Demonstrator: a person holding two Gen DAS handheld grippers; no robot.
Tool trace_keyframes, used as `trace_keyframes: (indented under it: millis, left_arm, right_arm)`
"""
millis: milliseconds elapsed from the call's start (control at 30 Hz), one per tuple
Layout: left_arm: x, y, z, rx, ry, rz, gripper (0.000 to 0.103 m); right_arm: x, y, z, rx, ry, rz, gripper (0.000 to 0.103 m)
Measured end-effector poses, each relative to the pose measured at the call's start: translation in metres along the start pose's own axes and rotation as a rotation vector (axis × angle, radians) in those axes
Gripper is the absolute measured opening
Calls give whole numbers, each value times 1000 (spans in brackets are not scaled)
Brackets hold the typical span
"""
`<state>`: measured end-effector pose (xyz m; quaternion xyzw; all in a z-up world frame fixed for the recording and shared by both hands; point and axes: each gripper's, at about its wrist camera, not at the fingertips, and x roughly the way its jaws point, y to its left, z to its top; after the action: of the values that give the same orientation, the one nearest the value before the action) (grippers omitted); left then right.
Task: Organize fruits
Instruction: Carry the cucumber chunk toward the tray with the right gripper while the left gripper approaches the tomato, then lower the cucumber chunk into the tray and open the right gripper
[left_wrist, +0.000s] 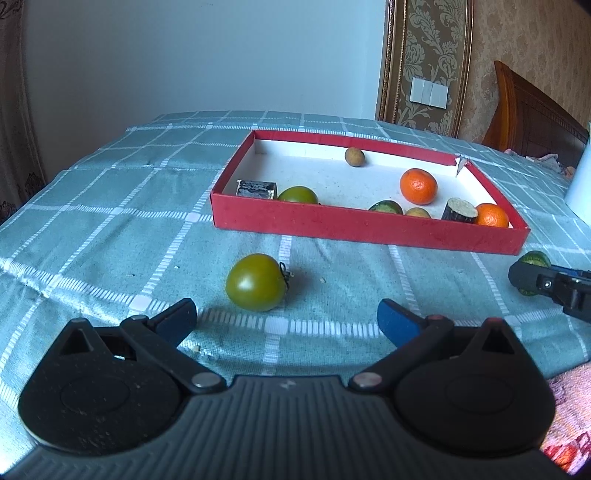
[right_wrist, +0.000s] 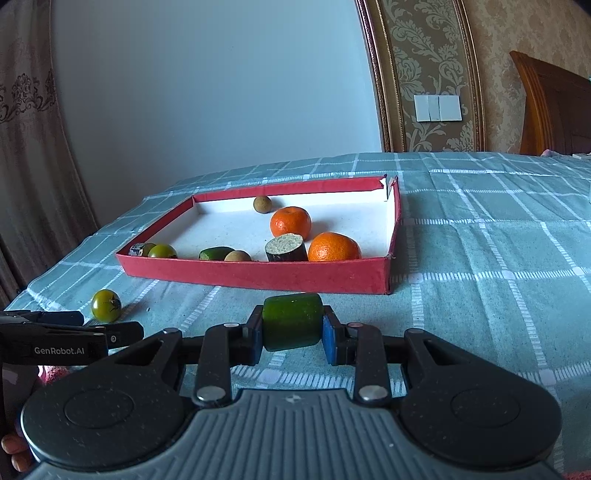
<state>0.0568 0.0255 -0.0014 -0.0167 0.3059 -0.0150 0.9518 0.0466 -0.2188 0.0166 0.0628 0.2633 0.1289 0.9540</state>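
A green tomato (left_wrist: 257, 282) lies on the checked cloth just ahead of my left gripper (left_wrist: 288, 319), which is open and empty; it also shows in the right wrist view (right_wrist: 106, 305). My right gripper (right_wrist: 292, 328) is shut on a green cucumber piece (right_wrist: 291, 326), held in front of the red box (right_wrist: 258, 275). The red box (left_wrist: 362, 227) holds two oranges (left_wrist: 418, 186), a green tomato (left_wrist: 298, 194), a brown longan (left_wrist: 354, 156), dark cut pieces (left_wrist: 459, 210) and a cucumber piece (left_wrist: 386, 206). The right gripper shows at the left wrist view's right edge (left_wrist: 532, 280).
The teal checked cloth (left_wrist: 110, 229) covers the surface and drops off at the left. A white object (left_wrist: 580, 184) stands at the right. A wooden headboard (right_wrist: 554, 107) and wall switches (right_wrist: 437, 108) are behind. A pink cloth (left_wrist: 569, 402) lies near right.
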Motion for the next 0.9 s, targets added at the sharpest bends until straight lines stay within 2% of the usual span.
trace_keyframes:
  millis: [100, 300, 467, 633, 667, 700, 767, 900]
  left_arm:
    - [-2, 2, 0, -10, -12, -12, 103]
    - [-4, 4, -1, -20, -25, -25, 103]
    - [-4, 7, -1, -40, -25, -40, 103]
    - [-3, 11, -1, -57, -21, -53, 103]
    - [-3, 11, -1, -57, -22, -53, 103]
    - [-3, 11, -1, -56, -22, -53, 103]
    - [-3, 11, -1, -56, -23, -52, 103]
    - [-5, 10, -1, -56, -31, -42, 103]
  right_arm:
    - [0, 3, 8, -8, -12, -6, 30]
    - [14, 5, 52, -14, -53, -29, 30]
    - [48, 1, 79, -23, -25, -84, 30]
    - [77, -10, 85, 8, 64, -95, 32]
    - [78, -12, 86, 20, 71, -95, 39]
    - [77, -14, 85, 37, 66, -100, 50]
    - [64, -18, 84, 76, 14, -97, 63]
    - [27, -24, 74, 106, -68, -81, 64]
